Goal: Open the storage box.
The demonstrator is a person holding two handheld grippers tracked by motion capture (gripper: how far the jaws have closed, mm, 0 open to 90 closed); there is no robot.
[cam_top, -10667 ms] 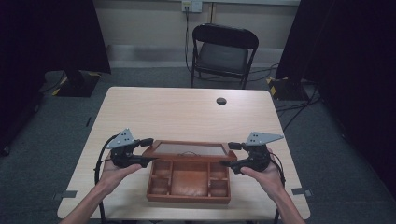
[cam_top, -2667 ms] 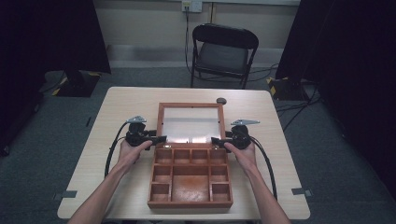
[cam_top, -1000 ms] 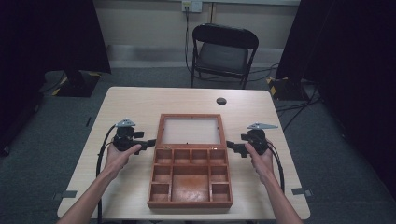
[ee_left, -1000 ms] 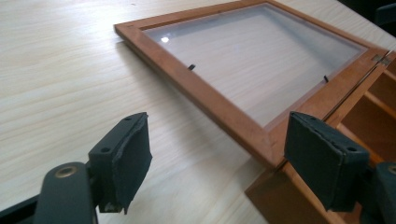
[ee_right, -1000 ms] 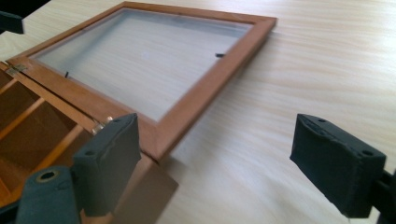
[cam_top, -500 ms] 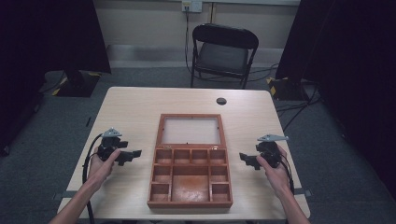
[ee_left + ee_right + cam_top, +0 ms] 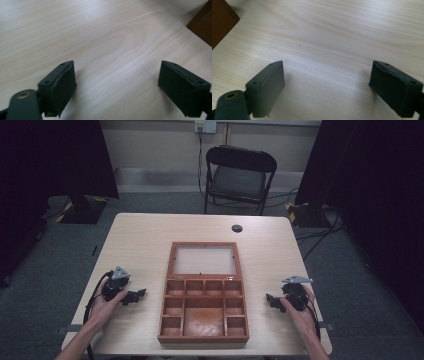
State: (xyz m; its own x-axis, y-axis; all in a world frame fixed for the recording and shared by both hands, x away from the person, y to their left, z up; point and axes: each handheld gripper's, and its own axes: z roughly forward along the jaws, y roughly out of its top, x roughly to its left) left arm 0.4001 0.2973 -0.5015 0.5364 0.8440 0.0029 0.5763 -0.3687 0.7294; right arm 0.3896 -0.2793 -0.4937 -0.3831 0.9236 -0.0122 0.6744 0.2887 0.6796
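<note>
No text, label, brand, number or sign can be read on anything here

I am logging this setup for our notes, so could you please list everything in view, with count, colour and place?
Wooden box: one, reddish brown, open at the middle of the table's near half, empty compartments showing.
Lid: one, brown frame with a pale panel, lying flat behind the box.
Table: one, light wood, centre of the room.
Round cap: one, black, on the table's far edge.
Folding chair: one, black, behind the table.
Curtains: dark, at both sides.
Cables: black, on the floor right of the table.
Left gripper: one, black, left of the box, jaws open and empty.
Right gripper: one, black, right of the box, jaws open and empty.
</note>
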